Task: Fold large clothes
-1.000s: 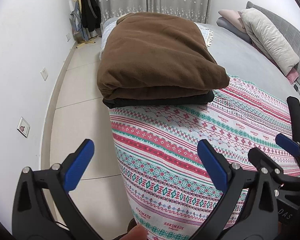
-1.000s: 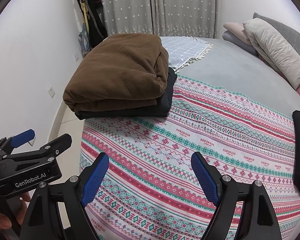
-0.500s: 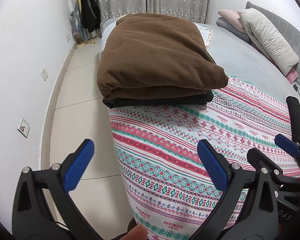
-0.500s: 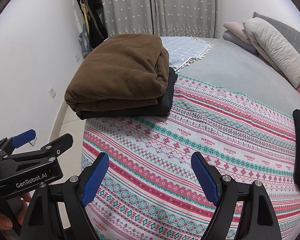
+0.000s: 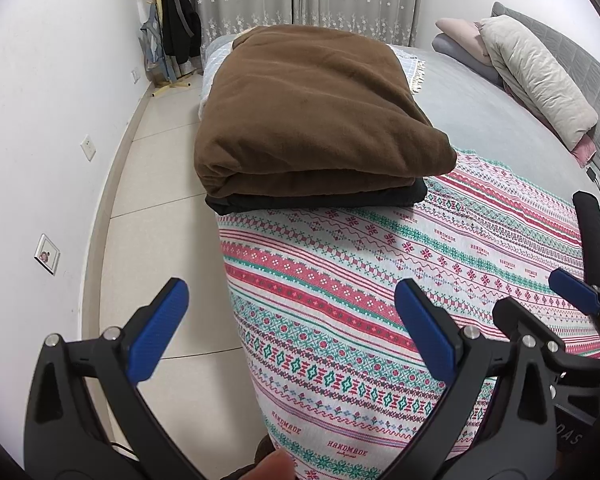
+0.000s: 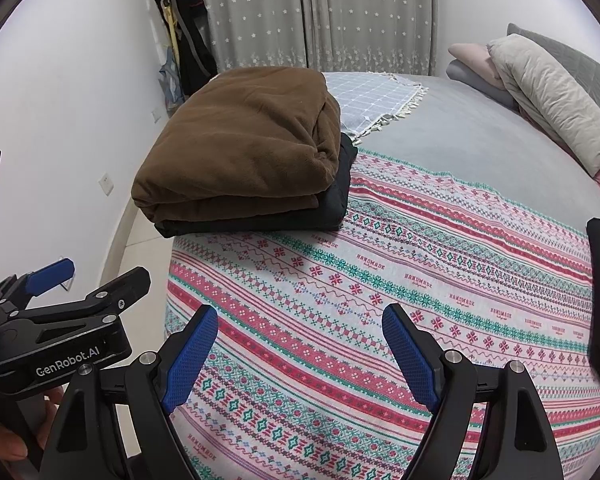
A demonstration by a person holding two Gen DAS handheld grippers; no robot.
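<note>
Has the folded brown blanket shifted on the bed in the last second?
No. In the right wrist view the brown blanket keeps its place on the black garment, its right side beside the checked cloth as before.

Left gripper [image 5: 288, 328] fingers apart above patterned cloth [image 5: 400, 280]; brown stack [image 5: 312, 120] beyond.

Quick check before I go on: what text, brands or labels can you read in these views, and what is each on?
"GenRobot.AI": on the left hand-held gripper, on its body.
"HANDMADE": woven again and again into the patterned cloth; the smaller line under it is too small to read.
"DAS": partial letters on the right hand-held gripper, cut off.
</note>
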